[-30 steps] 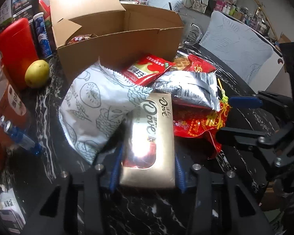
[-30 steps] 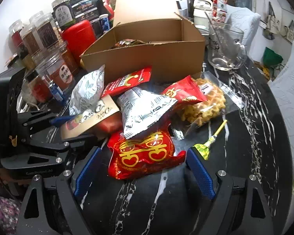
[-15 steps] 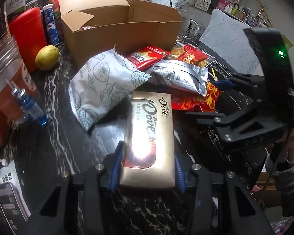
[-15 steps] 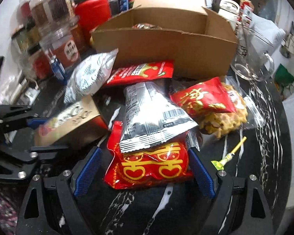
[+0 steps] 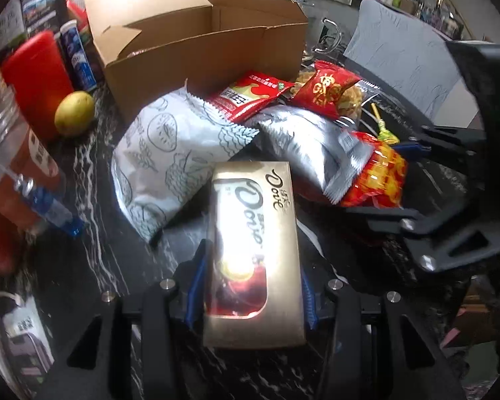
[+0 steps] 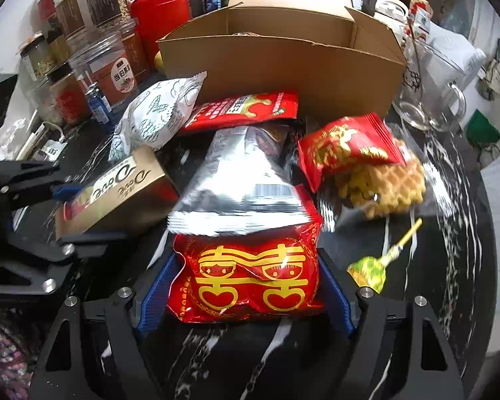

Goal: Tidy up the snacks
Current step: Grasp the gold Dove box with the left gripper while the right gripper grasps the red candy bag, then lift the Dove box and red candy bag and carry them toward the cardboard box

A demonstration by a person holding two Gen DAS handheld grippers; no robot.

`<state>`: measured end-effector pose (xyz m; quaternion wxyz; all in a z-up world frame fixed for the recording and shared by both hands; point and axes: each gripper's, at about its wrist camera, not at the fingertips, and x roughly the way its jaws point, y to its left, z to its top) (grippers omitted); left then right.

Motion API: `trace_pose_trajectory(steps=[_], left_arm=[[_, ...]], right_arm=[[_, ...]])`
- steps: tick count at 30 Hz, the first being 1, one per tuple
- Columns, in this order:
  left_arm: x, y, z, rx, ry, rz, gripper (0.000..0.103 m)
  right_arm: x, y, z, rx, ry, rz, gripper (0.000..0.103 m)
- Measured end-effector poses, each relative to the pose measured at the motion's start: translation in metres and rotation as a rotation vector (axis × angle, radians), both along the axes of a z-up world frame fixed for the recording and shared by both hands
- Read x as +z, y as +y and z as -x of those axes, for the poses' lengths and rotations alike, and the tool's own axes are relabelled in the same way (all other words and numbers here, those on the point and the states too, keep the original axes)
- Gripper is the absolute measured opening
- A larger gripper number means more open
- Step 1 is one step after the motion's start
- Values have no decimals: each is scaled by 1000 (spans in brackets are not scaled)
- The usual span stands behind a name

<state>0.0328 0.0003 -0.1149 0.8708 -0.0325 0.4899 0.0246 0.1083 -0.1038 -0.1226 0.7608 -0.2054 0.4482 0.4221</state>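
Since the earlier frame, our right claw (image 6: 246, 286) had come lower over the red bag (image 6: 246, 280), so the bag looked bigger between its blue pads, and its jaws were closing on it. Both pads sat right at the bag's sides, but we could not tell if they pressed yet.

Our left claw (image 5: 250, 286) was clamped on the gold box (image 5: 255, 260), one pad on each long side near the bottom end. That box lay just in front of the snack pile on the dark table (image 6: 450, 233).

We thought the red bag would be light, soft and puffy. It would squash if we squeezed hard, and its shiny skin could slip. Holding it across its fat middle seemed best. A silver bag (image 6: 243, 183) lay on its top end, so it might slide off when the red one came up.

We judged the gold box to be stiff and a bit heavier, with smooth sides. A firm hold by the long edges should do.

Behind the pile stood the open brown carton (image 6: 283, 63). It looked like the place for the snacks. A white bag (image 6: 156, 116), a flat red pack (image 6: 246, 110), a waffle (image 6: 380, 183) and a lollipop (image 6: 370, 270) were waiting too.
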Motion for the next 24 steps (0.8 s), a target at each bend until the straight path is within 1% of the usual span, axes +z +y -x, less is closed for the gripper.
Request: trace_pose_trajectory(steps=[1, 11, 16, 17, 18, 20, 24], left_arm=[[-1, -1, -1, 3, -5, -14, 47], [-4, 2, -11, 15, -17, -4, 47], [-4, 4, -14, 32, -32, 26, 47], [-4, 5, -14, 32, -37, 30, 47], [-4, 6, -14, 33, -41, 30, 45], [-3, 5, -14, 33, -45, 27, 44], [-2, 7, -9, 34, -40, 50, 44]], right_arm=[[0, -3, 1, -4, 5, -2, 79], [-2, -15, 22, -27, 45, 45, 81], [-4, -15, 22, -52, 43, 38, 82], [-4, -14, 21, -54, 41, 38, 81], [-4, -14, 22, -53, 37, 38, 80], [-4, -15, 23, -47, 30, 34, 79], [-2, -18, 22, -62, 36, 16, 76]])
